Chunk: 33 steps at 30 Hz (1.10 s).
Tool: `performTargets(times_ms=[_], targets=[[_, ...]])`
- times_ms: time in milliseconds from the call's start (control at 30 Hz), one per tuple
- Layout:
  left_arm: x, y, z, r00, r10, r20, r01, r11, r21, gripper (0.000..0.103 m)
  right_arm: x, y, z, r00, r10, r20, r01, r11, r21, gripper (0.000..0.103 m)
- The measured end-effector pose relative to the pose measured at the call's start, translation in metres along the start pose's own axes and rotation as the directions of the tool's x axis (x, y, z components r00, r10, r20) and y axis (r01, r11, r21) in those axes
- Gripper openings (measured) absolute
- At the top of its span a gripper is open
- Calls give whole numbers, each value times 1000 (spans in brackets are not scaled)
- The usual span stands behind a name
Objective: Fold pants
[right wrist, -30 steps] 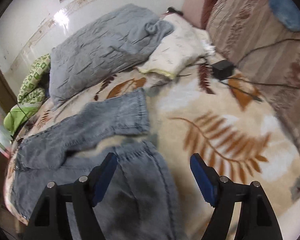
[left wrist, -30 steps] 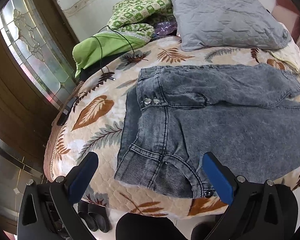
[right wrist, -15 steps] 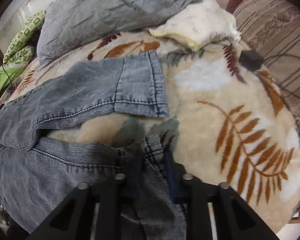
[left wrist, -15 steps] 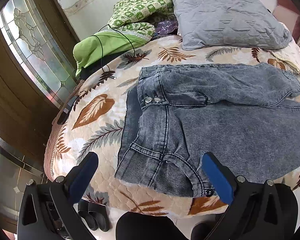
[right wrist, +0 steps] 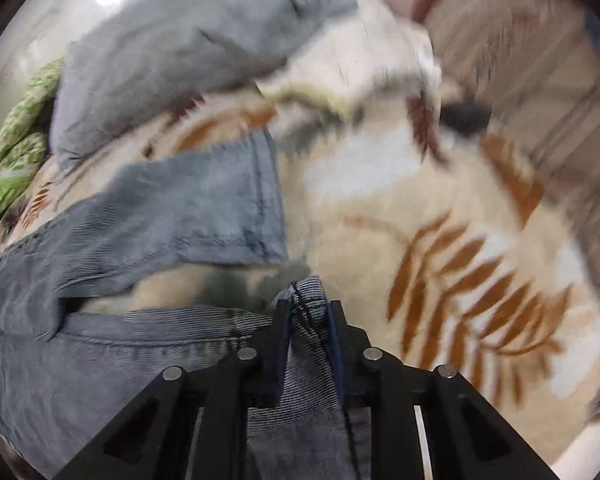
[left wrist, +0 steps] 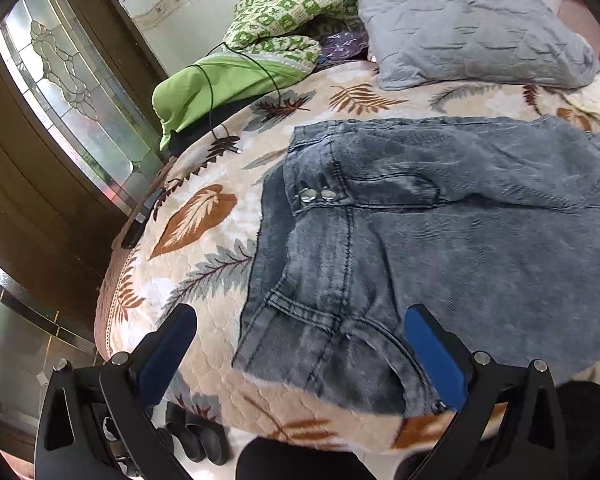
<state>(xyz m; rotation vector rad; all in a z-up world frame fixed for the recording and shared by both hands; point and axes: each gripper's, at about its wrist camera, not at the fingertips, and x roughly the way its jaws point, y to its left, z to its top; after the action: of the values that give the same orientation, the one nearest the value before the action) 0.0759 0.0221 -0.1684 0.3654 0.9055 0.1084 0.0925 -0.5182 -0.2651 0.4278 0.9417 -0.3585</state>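
Right tongs (right wrist: 308, 320) just closed, then eased, clamped on near leg hem of pants (left wrist: 440, 248). Left tongs (left wrist: 300, 344) open over waistband at 6 o'clock. Pants flat on bed (left wrist: 204, 216). Risks: shallow hem bite slipping, one-sided pull skewing fold.

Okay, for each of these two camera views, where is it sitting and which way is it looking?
Left wrist: rides the left gripper, angled down at the jeans waistband near the bed edge; open blue fingers show.
Right wrist: rides the right gripper, looking down along fingers pinching a jeans leg hem.
Both share the jeans, grey pillow and leaf blanket.
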Motion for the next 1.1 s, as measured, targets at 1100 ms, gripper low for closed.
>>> performTargets(times_ms=[1100], targets=[[44, 48, -12, 984, -126, -126, 107, 984, -145, 103, -104, 85, -116, 984, 180, -10, -176, 948, -264, 30]])
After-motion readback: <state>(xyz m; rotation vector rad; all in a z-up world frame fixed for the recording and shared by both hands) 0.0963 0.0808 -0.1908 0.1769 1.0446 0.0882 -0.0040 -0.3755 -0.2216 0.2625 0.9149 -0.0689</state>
